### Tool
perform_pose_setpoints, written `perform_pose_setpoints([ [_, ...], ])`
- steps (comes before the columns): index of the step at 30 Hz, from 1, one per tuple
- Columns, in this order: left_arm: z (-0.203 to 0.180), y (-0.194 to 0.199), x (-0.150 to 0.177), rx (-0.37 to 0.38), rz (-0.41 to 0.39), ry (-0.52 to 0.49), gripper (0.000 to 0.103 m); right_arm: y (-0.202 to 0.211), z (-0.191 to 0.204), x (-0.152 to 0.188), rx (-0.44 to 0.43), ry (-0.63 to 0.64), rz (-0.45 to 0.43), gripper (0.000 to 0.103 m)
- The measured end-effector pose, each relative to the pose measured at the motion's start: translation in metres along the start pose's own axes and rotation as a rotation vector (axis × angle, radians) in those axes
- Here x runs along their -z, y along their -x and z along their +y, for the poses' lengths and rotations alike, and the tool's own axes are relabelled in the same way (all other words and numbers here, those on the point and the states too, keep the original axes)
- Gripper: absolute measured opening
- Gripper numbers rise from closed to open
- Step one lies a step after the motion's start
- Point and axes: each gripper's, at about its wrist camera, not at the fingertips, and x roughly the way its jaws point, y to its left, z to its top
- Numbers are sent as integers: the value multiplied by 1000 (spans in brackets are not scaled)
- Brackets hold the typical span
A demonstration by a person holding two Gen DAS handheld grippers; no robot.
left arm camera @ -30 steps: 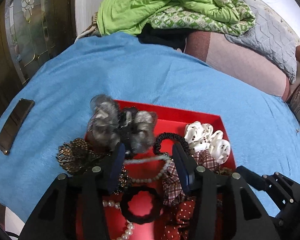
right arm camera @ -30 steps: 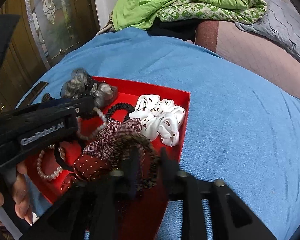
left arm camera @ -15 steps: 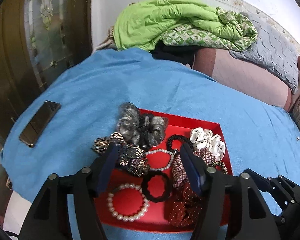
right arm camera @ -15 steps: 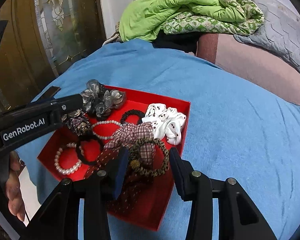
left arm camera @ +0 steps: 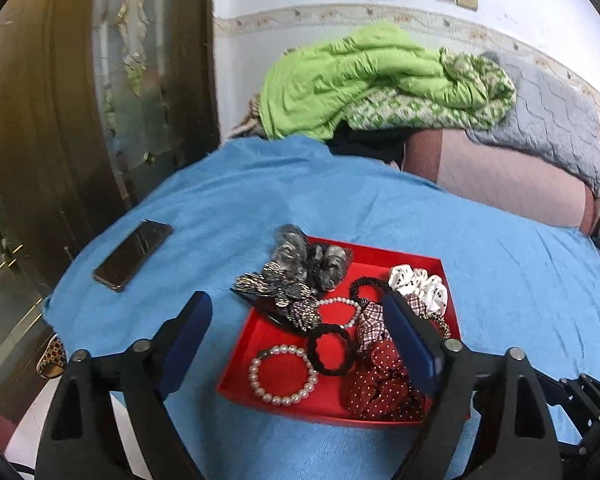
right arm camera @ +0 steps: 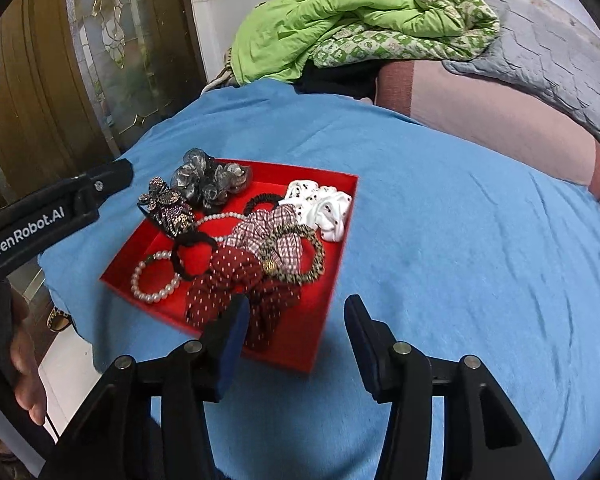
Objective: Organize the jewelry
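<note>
A red tray (left arm camera: 404,258) lies on the blue bedspread with hair ties and jewelry in it. Inside are a pearl bracelet (left arm camera: 284,374), a black hair tie (left arm camera: 332,348), a sparkly butterfly clip (left arm camera: 284,296), a grey gauze scrunchie (left arm camera: 296,248), a white dotted scrunchie (left arm camera: 420,284) and a dark red dotted scrunchie (left arm camera: 380,388). My left gripper (left arm camera: 296,308) hangs above the tray's near side, jaws opening, nothing between its pads. My right gripper (right arm camera: 296,306) hovers over the tray's (right arm camera: 300,168) near right corner, jaws opening and empty. A leopard hair tie (right arm camera: 300,256) rests on a plaid scrunchie (right arm camera: 272,232).
A dark phone (left arm camera: 134,254) lies on the bedspread left of the tray. A green quilt (left arm camera: 364,80) and a pink cushion (left arm camera: 500,176) are piled at the back. A wooden door with glass (left arm camera: 60,120) stands left of the bed edge. A hand (right arm camera: 24,360) holds the left tool.
Both grippers have drawn back and risen away from the tray, and both pairs of jaws have widened. The tray's items lie where they were left, now wholly in view.
</note>
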Motion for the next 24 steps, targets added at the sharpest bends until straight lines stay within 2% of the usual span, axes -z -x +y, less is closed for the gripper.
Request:
perform_pose_setpoints([
  [2, 2, 12, 3, -22, -19, 11, 88, 9, -2, 5, 5, -8, -6, 57],
  [11, 7, 58, 15, -36, -72, 26, 89, 45, -9, 22, 29, -34, -47, 63],
  [19, -3, 99, 26, -89, -157, -5, 101, 78, -11, 35, 69, -42, -100, 69],
  [21, -8, 108, 31, -117, -186, -26, 101, 86, -10, 37, 94, -45, -119, 74],
  [24, -14, 120, 38, -108, -219, -65, 101, 98, -7, 39, 138, -39, -152, 77],
])
